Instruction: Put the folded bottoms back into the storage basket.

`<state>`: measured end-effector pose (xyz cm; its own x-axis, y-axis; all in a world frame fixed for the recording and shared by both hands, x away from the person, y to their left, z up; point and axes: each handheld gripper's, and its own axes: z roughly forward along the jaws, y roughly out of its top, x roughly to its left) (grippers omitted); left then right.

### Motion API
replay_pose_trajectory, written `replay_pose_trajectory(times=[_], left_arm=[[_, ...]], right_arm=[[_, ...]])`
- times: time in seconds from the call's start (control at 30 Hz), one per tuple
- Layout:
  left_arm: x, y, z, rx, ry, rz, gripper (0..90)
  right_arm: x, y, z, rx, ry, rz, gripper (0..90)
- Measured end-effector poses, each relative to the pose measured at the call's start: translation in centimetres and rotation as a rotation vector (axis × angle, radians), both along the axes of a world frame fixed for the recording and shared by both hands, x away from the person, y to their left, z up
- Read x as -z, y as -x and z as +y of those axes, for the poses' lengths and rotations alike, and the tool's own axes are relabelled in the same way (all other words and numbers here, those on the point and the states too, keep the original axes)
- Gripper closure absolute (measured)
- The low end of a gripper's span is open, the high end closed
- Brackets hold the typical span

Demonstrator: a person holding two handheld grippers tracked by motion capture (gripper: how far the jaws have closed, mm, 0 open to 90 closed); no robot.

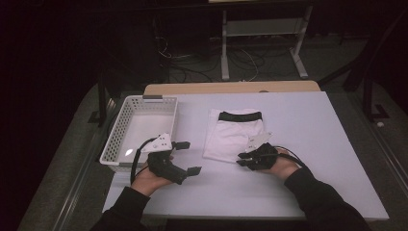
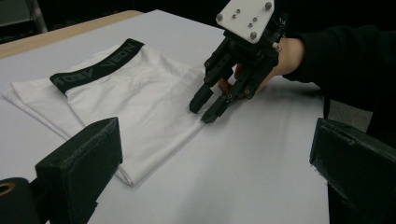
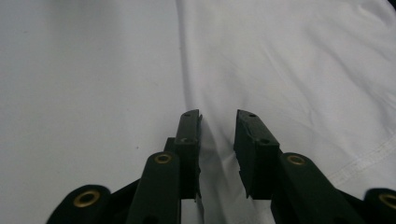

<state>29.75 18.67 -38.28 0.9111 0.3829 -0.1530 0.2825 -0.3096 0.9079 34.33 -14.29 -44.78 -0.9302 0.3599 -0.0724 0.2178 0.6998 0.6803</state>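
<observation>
Right claw [image 3: 218, 122] narrowly agape over folded garment [image 3: 299, 60]

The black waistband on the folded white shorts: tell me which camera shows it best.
The left gripper view: the waistband runs close across the folded shorts, with faint lettering that can't be read. The high view shows the waistband whole but small. The right gripper view looks at plain white cloth.

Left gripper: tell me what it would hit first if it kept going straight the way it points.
Probably the folded white shorts. The left gripper, jaws wide open, points across the table at their near edge; the right gripper sits farther along. Depth is hard to judge.
</observation>
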Motion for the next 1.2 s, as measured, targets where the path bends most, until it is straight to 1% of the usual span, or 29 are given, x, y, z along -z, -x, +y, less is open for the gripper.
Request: replay_pose_trajectory(times=[0.17,0.2,0.37,0.43,0.53,0.67,0.87,1.2], left_arm=[[0.0,0.0,0.0,0.001,-0.002,-0.001,1.9],[0.0,0.0,0.0,0.000,0.000,0.000,1.9],[0.0,0.1,0.0,0.000,-0.001,-0.004,1.9],[0.0,0.1,0.0,0.001,-0.002,-0.003,1.9],[0.0,0.0,0.0,0.002,-0.002,-0.002,1.9],[0.1,0.0,0.0,0.002,-0.002,0.000,1.9],[0.0,0.1,0.0,0.000,0.002,-0.006,2.5],[0.1,0.1,-0.1,0.002,-0.002,-0.005,2.5]], right_arm=[[0.0,0.0,0.0,0.000,0.016,-0.031,79.8],[0.0,0.0,0.0,0.003,0.021,-0.039,82.6],[0.0,-0.1,0.0,0.000,0.027,-0.039,84.7],[-0.1,-0.1,0.0,0.005,0.023,-0.031,85.0],[-0.1,-0.3,-0.2,0.012,0.001,-0.002,85.3],[-0.3,-0.4,-0.3,0.012,-0.008,0.007,85.3],[-0.8,-0.2,-0.9,0.012,-0.036,0.027,85.3],[-1.3,0.2,-1.6,0.009,-0.046,0.040,85.3]])
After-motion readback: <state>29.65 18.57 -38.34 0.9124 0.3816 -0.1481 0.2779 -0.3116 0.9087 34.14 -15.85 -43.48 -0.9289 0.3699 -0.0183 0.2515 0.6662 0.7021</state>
